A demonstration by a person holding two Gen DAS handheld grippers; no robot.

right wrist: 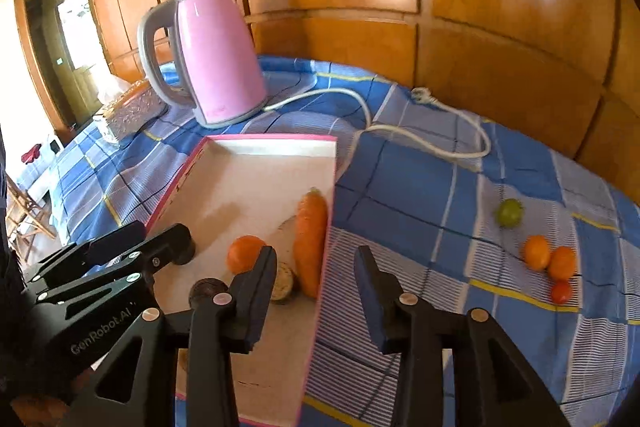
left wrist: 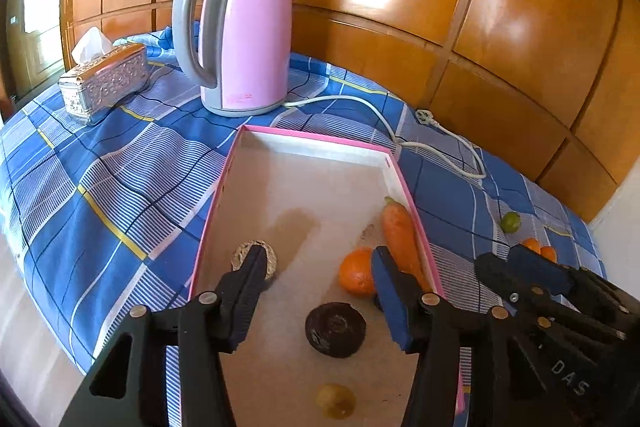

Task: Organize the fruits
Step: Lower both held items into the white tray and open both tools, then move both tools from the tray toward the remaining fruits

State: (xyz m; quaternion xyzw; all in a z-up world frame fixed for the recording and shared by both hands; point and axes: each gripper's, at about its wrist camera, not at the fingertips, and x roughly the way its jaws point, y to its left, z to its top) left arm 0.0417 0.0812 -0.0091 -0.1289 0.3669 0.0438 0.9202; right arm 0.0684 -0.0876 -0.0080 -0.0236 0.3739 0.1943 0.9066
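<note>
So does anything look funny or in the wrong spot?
Yes: a carrot lies in the pink box with the orange, though it isn't a fruit. A green fruit and some orange fruits sit outside on the tablecloth.

A tall pink electric kettle with a grey handle (left wrist: 244, 31) is standing near the far edge of the blue checked tablecloth (left wrist: 100, 179) in front of me. Its white power cord (left wrist: 436, 143) is trailing toward the right edge. A silver embossed tissue box (left wrist: 106, 81) is sitting at the far left corner.
</note>
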